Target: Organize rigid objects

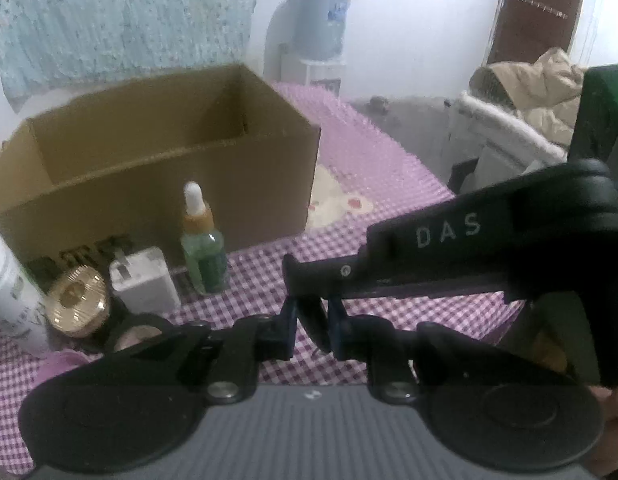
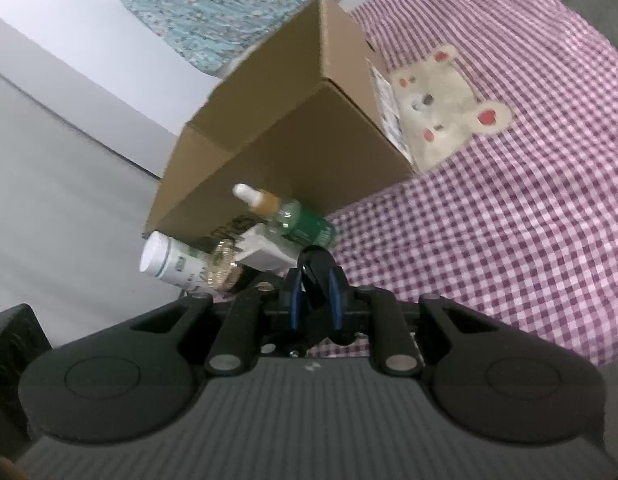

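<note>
An open cardboard box stands on the pink checked cloth; it also shows in the right wrist view. In front of it stand a green dropper bottle, a white charger plug, a gold round lid and a white bottle. The same items show in the right wrist view: dropper bottle, plug, gold lid, white bottle. My left gripper is shut on a small black object. My right gripper is shut on the same black object, reaching in from the right.
The pink checked cloth with a bear patch covers the surface. A water dispenser stands behind, a chair with a beige coat at the right. A black compact lies beside the gold lid.
</note>
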### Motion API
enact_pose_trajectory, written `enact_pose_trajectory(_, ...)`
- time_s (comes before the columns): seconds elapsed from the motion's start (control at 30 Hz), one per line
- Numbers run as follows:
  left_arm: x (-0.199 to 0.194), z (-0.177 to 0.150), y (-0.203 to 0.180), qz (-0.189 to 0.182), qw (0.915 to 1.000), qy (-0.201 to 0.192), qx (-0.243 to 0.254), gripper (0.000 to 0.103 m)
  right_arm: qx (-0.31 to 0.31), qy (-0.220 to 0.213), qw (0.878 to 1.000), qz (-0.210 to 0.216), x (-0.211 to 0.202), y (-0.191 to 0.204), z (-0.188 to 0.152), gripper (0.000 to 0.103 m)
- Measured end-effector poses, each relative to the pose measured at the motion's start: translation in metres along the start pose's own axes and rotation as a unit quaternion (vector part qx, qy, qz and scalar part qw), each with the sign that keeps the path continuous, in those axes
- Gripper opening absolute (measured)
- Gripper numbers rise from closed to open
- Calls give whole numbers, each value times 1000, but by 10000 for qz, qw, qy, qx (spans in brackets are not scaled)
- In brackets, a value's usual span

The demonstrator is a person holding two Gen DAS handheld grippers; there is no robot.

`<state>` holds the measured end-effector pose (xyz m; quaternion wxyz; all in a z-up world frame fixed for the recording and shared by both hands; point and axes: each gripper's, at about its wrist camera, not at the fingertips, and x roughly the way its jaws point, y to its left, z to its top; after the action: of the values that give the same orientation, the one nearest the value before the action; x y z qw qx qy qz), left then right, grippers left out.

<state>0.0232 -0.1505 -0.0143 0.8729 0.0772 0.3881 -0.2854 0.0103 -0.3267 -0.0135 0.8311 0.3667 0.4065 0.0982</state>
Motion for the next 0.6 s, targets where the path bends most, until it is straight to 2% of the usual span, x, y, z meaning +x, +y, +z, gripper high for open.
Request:
enact_pose_trajectory(0.2, -10, 1, 5, 24, 9999, -168, -23, 14, -235, -134, 9996, 15, -2, 19, -1, 13)
enact_pose_trajectory(0.37, 5, -10, 19, -46, 9996, 83, -276, 14, 11, -9, 10000, -33, 15, 8, -1, 11)
enact_pose_trajectory(0.43, 0, -15, 24, -154, 9990, 74, -406, 22, 53, -85, 9999, -20, 10, 4, 0, 13)
enact_pose_trajectory(0.5, -4, -19, 28, -186, 9988, 69, -438, 24, 51, -158, 9998, -63, 2, 1, 0, 13)
enact_pose_trajectory(0.57, -5, -20, 30, -191, 9988, 121, -438, 32, 49, -171, 9998, -115, -1, -5, 1, 16)
enact_pose_trajectory(0.6, -3, -20, 31, -234, 9986, 168, -454, 41, 102, -141, 9998, -123, -2, -9, 1, 19)
